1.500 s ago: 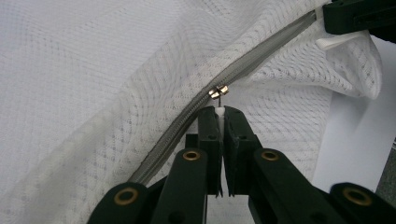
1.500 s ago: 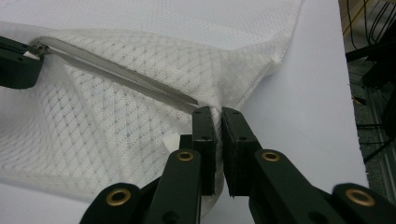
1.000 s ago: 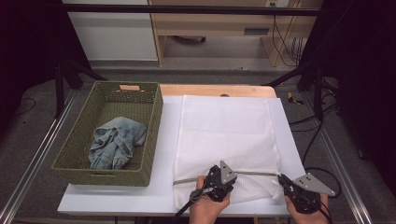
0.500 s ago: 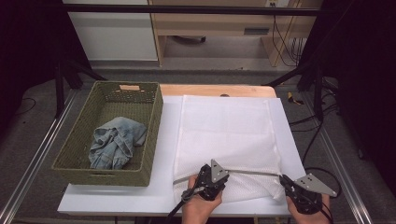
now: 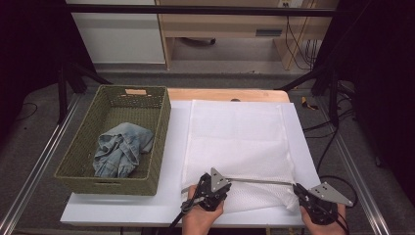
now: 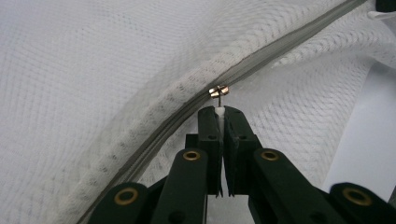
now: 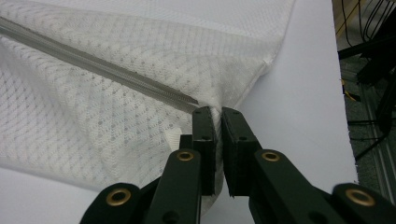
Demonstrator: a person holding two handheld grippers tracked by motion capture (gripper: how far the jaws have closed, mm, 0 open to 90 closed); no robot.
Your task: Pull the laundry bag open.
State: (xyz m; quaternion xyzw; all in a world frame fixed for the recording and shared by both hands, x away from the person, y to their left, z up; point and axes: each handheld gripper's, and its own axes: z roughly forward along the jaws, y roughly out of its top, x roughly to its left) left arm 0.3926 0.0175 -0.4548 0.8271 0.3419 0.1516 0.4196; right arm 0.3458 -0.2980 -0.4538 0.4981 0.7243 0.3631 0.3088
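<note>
1. Left gripper low at the near desk edge, fingers clamped on the zipper pull.
2. Right gripper, fingers pinching the mesh bag corner at the zipper's end; the bag lies flat mid-desk.

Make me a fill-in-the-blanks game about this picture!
1. The left tongs pinch the ____ pull of the mesh bag.
2. The right tongs pinch the bag's ____.
3. The jeans lie in the ____.

Missing words: zipper; corner; basket
</note>
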